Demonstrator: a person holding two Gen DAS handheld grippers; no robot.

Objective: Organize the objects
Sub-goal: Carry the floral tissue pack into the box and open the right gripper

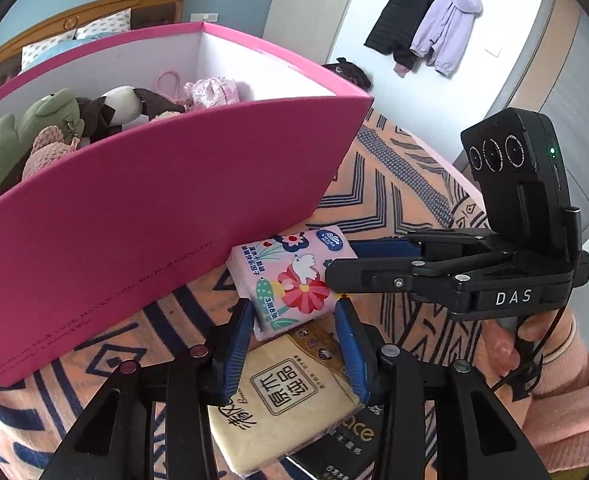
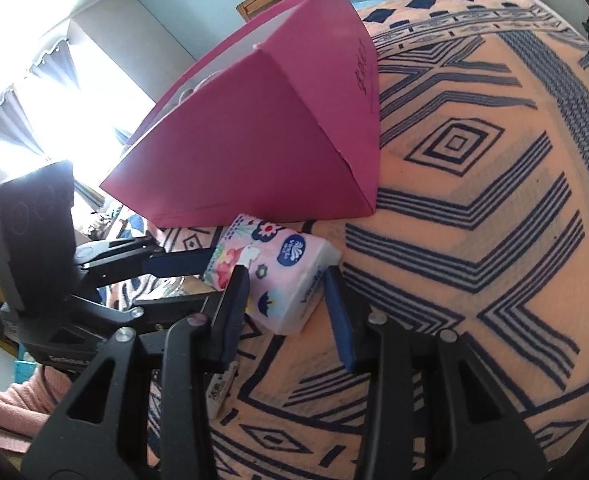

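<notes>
Pink box (image 1: 142, 216) already stuffed with plush toys (image 1: 106, 112); tissue packs remaining on bed (image 2: 474, 160); left gripper (image 1: 294, 344) fingers clamped on tan pack (image 1: 282, 400); right gripper (image 2: 286, 300) fingers clamped on floral pack (image 2: 278, 268).

Patterned bedspread (image 2: 474, 168), pink box (image 2: 278, 132), tissue pks (image 2: 286, 272)

black packet (image 1: 346, 448) cut off, mostly hidden

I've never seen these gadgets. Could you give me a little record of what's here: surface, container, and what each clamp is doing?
Surface: peach bedspread with navy geometric stripes
Container: open pink cardboard box, holding plush toys
Left gripper: shut on beige plastic-wrapped tissue pack
Right gripper: shut on pink floral tissue pack, close to the box
</notes>
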